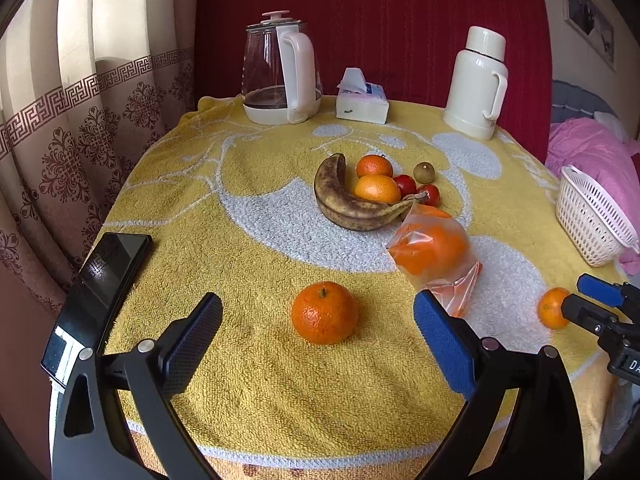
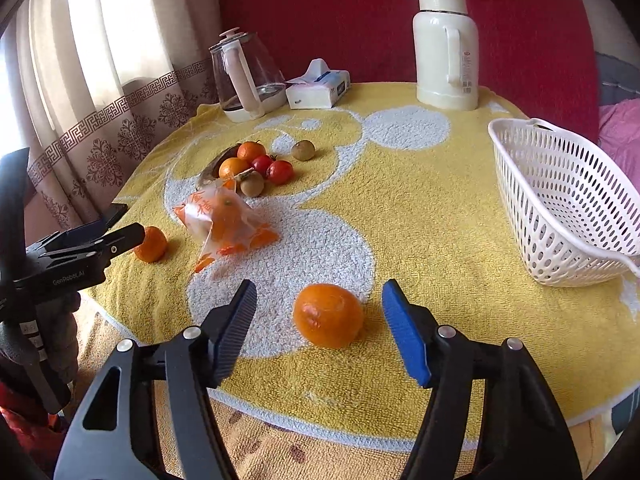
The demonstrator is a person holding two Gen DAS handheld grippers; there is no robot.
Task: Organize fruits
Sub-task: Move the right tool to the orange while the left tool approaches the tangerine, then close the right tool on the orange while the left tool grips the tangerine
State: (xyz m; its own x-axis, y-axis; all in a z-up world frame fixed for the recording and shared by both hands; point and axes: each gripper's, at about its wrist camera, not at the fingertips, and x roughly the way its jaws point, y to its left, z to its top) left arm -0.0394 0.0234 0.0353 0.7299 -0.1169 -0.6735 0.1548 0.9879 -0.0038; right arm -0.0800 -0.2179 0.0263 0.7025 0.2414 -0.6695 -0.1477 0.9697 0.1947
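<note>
- Left gripper [image 1: 318, 330]: our fingers spread, flanking a tangerine [image 1: 324, 313] without touching it.
- Right gripper [image 2: 320, 330]: fingers apart around an orange [image 2: 328, 315], no contact.
- White basket [image 2: 568, 204]: beyond and right of that orange, empty.
- Step: pickup; next, we judge, close and carry to basket.

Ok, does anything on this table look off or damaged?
The banana in the fruit pile is badly browned, its peel mostly dark and spotted. The white basket sits tilted at the table's edge, holding no fruit. Nothing looks spilled.
</note>
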